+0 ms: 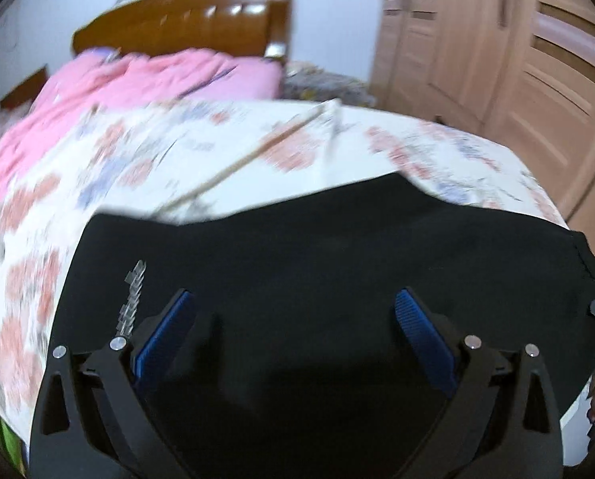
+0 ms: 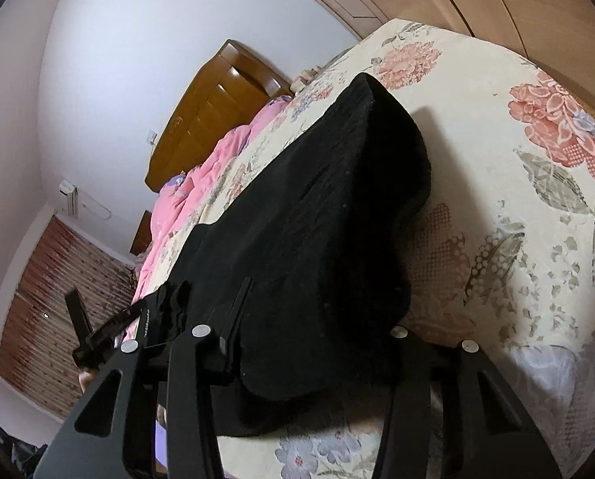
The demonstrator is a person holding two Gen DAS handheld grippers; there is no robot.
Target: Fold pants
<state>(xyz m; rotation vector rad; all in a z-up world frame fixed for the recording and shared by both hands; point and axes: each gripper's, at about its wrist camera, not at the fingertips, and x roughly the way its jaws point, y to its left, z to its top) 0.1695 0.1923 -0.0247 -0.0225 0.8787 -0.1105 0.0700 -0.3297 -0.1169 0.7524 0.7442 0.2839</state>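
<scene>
- Pants (image 1: pixel 337 247), black, lie on floral bedspread (image 1: pixel 177 151); far view is blurred.
- Left gripper (image 1: pixel 293 327) is spread, empty.
- Right gripper (image 2: pixel 313 343): fingertips buried under pants at six o'clock; grip unclear.

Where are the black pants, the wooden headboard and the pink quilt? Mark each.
black pants (image 1: pixel 317 247), left wrist view, flat middle.
wooden headboard (image 1: pixel 185 28), left wrist view, front panel.
pink quilt (image 1: pixel 157 76), left wrist view, crumpled top.

I'm looking across a bed (image 1: pixel 201 151) spread with a cream floral cover, a rumpled pink quilt (image 1: pixel 145 80) bunched toward its glossy brown wooden headboard (image 1: pixel 193 24). Pale plain walls (image 2: pixel 117 60) rise behind. Light wooden wardrobe doors (image 1: pixel 497 48) stand beside the bed. Opposite, a reddish patterned curtain (image 2: pixel 54 303) hangs, with a white air conditioner (image 2: pixel 68 195) above it
</scene>
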